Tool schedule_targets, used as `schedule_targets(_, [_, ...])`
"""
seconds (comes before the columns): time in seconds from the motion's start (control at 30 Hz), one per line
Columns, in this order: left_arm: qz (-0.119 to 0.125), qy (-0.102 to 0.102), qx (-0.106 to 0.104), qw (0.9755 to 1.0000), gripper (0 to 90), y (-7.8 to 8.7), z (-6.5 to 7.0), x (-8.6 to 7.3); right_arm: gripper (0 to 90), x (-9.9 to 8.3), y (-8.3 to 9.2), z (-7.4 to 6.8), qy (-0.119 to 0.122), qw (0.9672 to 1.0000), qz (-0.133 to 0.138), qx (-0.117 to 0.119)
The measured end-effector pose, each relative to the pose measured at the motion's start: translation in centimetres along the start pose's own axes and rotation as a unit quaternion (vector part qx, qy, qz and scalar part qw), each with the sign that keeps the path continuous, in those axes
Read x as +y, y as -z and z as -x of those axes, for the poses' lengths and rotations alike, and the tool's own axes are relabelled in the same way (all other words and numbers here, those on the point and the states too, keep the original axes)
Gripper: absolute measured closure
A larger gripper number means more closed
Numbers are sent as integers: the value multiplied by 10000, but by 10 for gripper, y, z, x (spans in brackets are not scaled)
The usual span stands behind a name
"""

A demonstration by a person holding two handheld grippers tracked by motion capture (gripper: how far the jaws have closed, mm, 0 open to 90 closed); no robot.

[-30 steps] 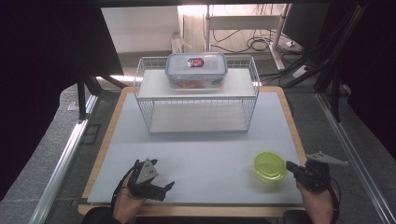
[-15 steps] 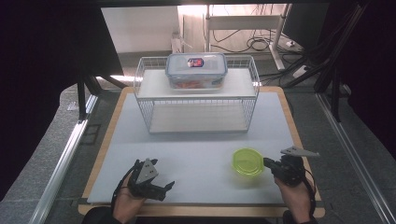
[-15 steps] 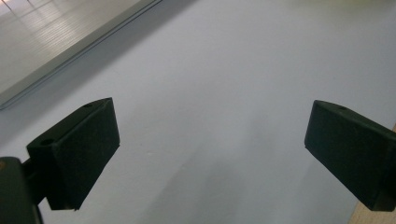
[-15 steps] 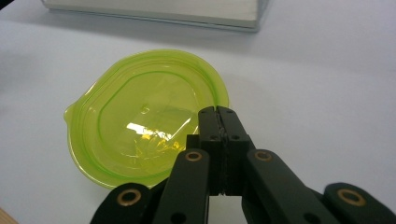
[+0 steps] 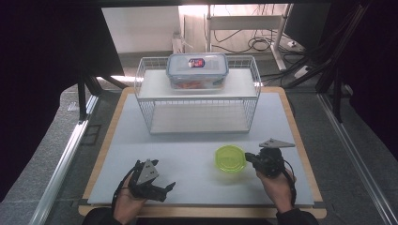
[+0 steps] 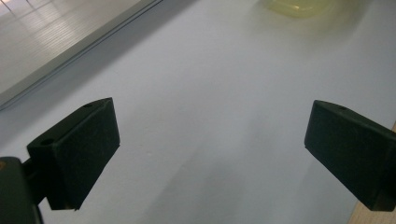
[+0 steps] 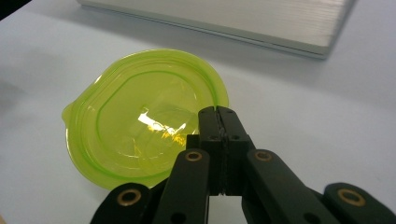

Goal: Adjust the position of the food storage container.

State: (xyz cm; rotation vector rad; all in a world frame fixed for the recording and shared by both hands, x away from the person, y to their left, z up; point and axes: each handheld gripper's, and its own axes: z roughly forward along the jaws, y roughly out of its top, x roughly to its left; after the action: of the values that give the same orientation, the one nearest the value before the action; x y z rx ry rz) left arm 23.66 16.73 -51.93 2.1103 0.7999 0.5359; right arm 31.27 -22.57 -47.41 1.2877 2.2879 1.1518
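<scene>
Leftward across the table (image 5: pixel 141 117) is how the green lid (image 5: pixel 230 158) has travelled since the earlier frames, and the right claw (image 5: pixel 249 158) has come with it from near the table's right edge. That claw is shut with its tips pressed together at the lid's right rim (image 7: pixel 215 108); whether they pinch the rim or only push it I cannot tell. The lid lies flat in front of the wire rack (image 5: pixel 197 101), right of the rack's middle. It is round, so no long axis matters. The left claw (image 5: pixel 162 190) rests well to the lid's left, open and empty. Bare table stretches left of the lid; the rack's open front bounds any move forward.
</scene>
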Motion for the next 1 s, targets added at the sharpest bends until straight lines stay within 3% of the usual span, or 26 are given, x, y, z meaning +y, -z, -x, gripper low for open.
schedule_targets(0.67, [13,0,12,10000,32,1,0,0,900,29,-48,-41,440,9978,-126,484])
schedule_targets(0.77, [21,3,1,10000,32,1,-1,0,893,30,-48,-40,495,9973,-146,520])
schedule_targets(1.0, [18,6,-15,10000,33,2,-1,0,779,29,-40,-34,501,9978,-20,429])
